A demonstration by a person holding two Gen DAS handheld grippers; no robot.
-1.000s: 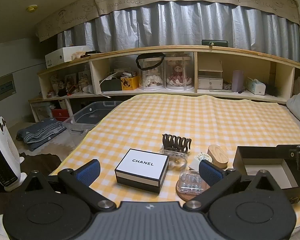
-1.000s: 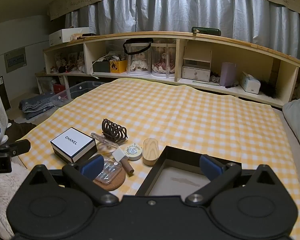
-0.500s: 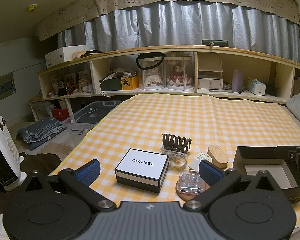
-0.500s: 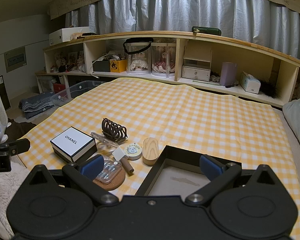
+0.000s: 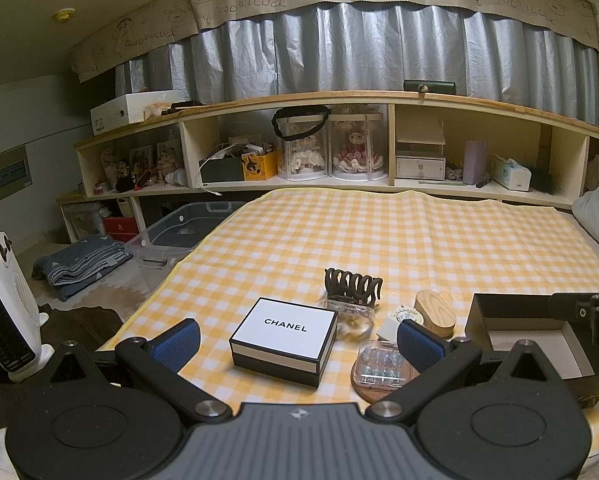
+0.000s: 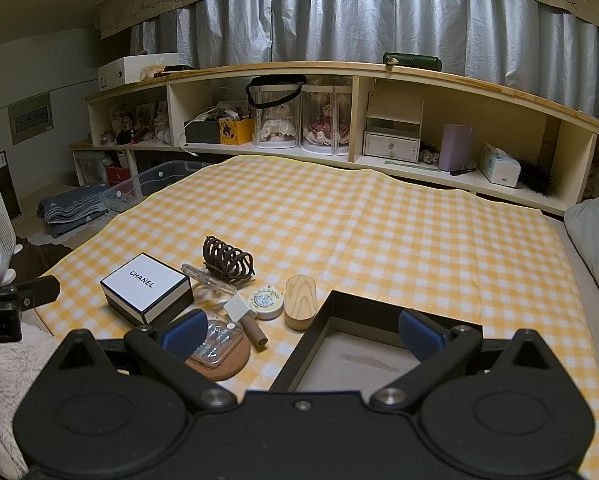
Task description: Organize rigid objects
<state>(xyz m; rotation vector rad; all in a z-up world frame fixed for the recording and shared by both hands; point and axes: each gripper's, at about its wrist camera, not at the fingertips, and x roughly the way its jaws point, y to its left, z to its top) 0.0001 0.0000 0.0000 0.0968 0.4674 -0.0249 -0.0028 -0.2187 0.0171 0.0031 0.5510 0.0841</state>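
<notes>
Both grippers hover low over the near edge of a bed spread with a yellow checked cloth (image 6: 379, 216). The left gripper (image 5: 297, 338) has its blue-padded fingers spread wide with nothing between them, and straight ahead of it sits a white-lidded Chanel box (image 5: 285, 338) with black sides. The right gripper (image 6: 299, 330) is spread just as wide and holds nothing; it hangs over the near rim of an open black tray (image 6: 363, 354), whose pale floor looks bare.

The small things to be sorted lie in a cluster between the box and the tray. Farthest off is a dark brown hair claw (image 6: 229, 260), teeth up, touching a clear plastic clip (image 6: 209, 278) that lies just in front of it. To the right of those stand a round white tin (image 6: 264, 300) and an oval wooden case (image 6: 300, 300), close beside each other. Nearer, a small brush with a white head and brown handle (image 6: 245, 320) lies slantwise. Nearest of all, a clear plastic case (image 6: 215, 338) rests on a round cork coaster (image 6: 223, 364); what it holds I cannot quite make out, perhaps small capsules.

A long wooden shelf (image 5: 379, 98) runs along the far wall under grey curtains (image 5: 379, 48). On the floor at the left stands a white fan heater (image 5: 3, 304).
</notes>
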